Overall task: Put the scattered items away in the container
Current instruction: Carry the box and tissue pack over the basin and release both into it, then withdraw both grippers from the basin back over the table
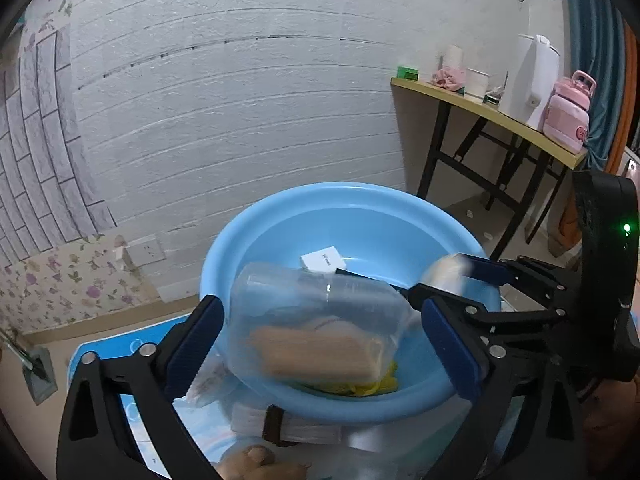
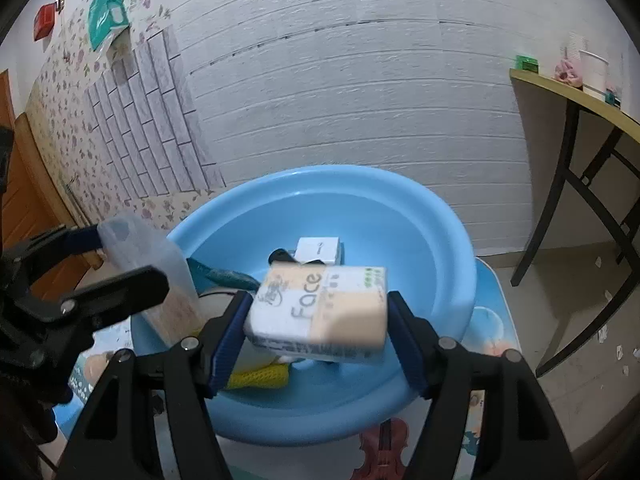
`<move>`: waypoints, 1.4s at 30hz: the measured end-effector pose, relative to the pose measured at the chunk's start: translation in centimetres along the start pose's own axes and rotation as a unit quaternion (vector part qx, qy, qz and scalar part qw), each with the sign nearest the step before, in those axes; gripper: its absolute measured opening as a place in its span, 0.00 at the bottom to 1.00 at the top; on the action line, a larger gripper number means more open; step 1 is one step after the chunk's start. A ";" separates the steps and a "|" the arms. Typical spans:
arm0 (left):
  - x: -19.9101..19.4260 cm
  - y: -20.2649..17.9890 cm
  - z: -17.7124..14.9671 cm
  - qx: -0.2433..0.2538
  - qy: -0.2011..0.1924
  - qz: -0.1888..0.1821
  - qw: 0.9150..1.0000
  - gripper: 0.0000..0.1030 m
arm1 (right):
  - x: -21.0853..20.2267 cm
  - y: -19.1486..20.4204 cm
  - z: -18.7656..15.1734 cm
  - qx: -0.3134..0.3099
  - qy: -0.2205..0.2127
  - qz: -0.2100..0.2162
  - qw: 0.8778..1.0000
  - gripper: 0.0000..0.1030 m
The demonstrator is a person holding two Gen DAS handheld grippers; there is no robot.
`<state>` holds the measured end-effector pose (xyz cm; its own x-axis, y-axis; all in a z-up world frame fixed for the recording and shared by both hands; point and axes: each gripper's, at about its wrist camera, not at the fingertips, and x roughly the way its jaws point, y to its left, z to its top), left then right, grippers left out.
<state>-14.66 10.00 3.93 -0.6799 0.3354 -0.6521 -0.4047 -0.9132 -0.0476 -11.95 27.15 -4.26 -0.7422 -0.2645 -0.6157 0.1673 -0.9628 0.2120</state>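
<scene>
A light blue basin (image 1: 352, 204) (image 2: 320, 176) holds a small white box (image 1: 322, 262) (image 2: 318, 250) and something yellow (image 1: 376, 386) (image 2: 256, 376). My left gripper (image 1: 320, 320) (image 2: 128, 260) is open over the basin's near rim. A clear bag of tan sticks (image 1: 320, 344) (image 2: 160, 280), blurred, lies between its fingers with a narrow gap on each side, its lower end in the basin. My right gripper (image 2: 320, 308) (image 1: 444, 280) is shut on a tissue pack (image 2: 320, 312) (image 1: 444, 270) marked "Face", held above the basin's inside.
The basin stands on a low blue printed table (image 1: 108, 356) (image 2: 496, 300). A white bundle with a black band (image 1: 280, 426) lies in front of the basin. A yellow-topped side table (image 1: 480, 110) at the right bears a kettle (image 1: 532, 80) and a pink bottle (image 1: 568, 116). A white wall is close behind.
</scene>
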 end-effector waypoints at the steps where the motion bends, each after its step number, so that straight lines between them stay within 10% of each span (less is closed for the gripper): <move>1: 0.0 0.1 0.0 -0.002 -0.001 -0.002 1.000 0.97 | 0.0 -0.2 0.1 0.004 0.000 0.001 1.000 0.66; 42: -9.8 4.7 -9.1 -0.060 -0.004 0.066 0.996 1.00 | -5.5 6.7 -4.5 -0.058 0.020 -0.002 0.998 0.66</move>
<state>-4.32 0.29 3.21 -0.7276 0.2110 -0.6528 -0.2354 -0.9705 -0.0514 -3.81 21.92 -2.84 -0.7169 -0.2611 -0.6464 0.2411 -0.9629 0.1216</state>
